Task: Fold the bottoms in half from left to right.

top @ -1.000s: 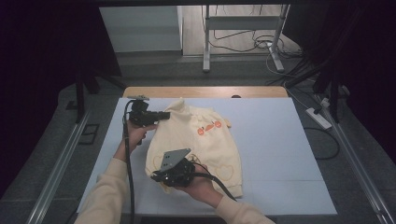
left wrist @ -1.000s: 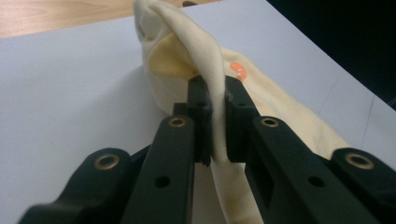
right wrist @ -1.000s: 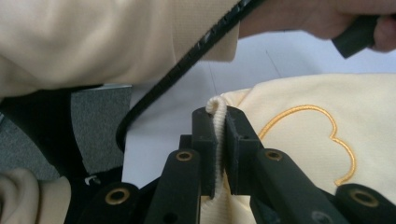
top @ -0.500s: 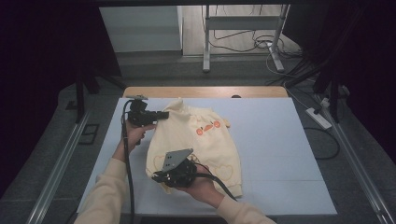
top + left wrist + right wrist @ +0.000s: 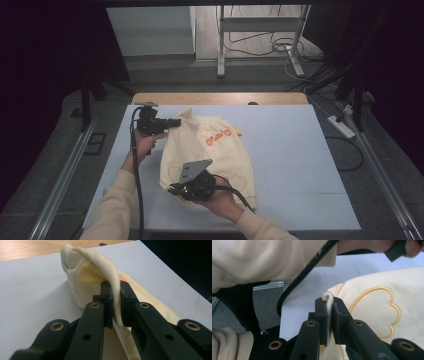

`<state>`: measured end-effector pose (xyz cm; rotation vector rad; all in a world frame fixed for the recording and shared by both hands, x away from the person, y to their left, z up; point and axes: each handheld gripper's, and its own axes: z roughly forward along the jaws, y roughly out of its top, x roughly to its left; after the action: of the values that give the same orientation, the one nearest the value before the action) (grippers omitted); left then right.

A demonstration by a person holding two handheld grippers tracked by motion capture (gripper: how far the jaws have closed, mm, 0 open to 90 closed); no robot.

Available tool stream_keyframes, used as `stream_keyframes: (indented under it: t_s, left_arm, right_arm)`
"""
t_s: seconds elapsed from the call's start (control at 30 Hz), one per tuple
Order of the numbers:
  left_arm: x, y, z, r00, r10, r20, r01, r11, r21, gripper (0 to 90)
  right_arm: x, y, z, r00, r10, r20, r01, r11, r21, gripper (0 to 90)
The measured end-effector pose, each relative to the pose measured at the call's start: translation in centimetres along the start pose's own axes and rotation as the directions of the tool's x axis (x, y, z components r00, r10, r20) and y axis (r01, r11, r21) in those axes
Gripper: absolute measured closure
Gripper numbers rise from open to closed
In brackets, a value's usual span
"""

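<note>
A cream child's sweatshirt (image 5: 215, 150) with orange fruit embroidery lies on the white table sheet (image 5: 295, 150). My left gripper (image 5: 176, 121) is shut on a fold of the sweatshirt (image 5: 100, 272) near its upper left shoulder; the fabric runs between the pads and is lifted off the sheet. My right gripper (image 5: 172, 189) is shut on the ribbed hem at the sweatshirt's (image 5: 387, 297) lower left corner, beside a gold embroidered outline (image 5: 377, 310). In the right gripper view (image 5: 329, 312) the ribbing is pinched between the jaws.
The white sheet covers a wooden table whose far edge (image 5: 220, 97) shows bare. Metal rails (image 5: 60, 175) flank both sides. A power strip (image 5: 341, 125) lies on the floor at right. The left gripper's black cable (image 5: 136, 175) hangs along the left forearm.
The right gripper has shifted very slightly with the hem; the left gripper has held its place with the shoulder fold.
</note>
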<state>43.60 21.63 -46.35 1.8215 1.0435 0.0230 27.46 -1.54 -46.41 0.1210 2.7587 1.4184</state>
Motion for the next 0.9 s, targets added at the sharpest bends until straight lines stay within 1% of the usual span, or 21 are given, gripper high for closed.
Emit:
stream_keyframes:
  t_s: [0.07, 0.13, 0.23, 0.4, 0.9]
  left_arm:
    - [0.0, 0.0, 0.2, 1.0, -0.004, 0.004, 0.004, 1.0, -0.001, 82.8]
    - [-0.1, -0.1, 0.4, 1.0, -0.002, 0.002, 0.002, 1.0, -0.001, 82.9]
    - [-0.2, -0.1, 0.6, 1.0, -0.004, 0.006, 0.004, 1.0, -0.007, 82.8]
    - [-0.5, -0.1, 1.0, 0.9999, 0.002, 0.015, -0.002, 1.0, 0.0, 82.8]
    - [-1.2, 0.0, 1.8, 0.9995, 0.011, 0.03, -0.011, 0.9999, -0.008, 82.8]
  right_arm:
    - [-0.2, -0.5, -0.4, 0.9999, 0.012, 0.01, -0.012, 1.0, 0.007, 83.6]
    - [-0.2, -0.7, -0.6, 0.9998, 0.017, 0.011, -0.017, 1.0, 0.004, 83.5]
    - [-0.2, -1.1, -1.2, 0.9994, 0.023, 0.026, -0.023, 1.0, 0.004, 83.6]
    - [-0.2, -1.3, -1.5, 0.9992, 0.025, 0.03, -0.025, 1.0, 0.002, 83.6]
    - [-0.2, -2.2, -2.3, 0.9982, 0.036, 0.047, -0.037, 0.999, 0.013, 83.6]
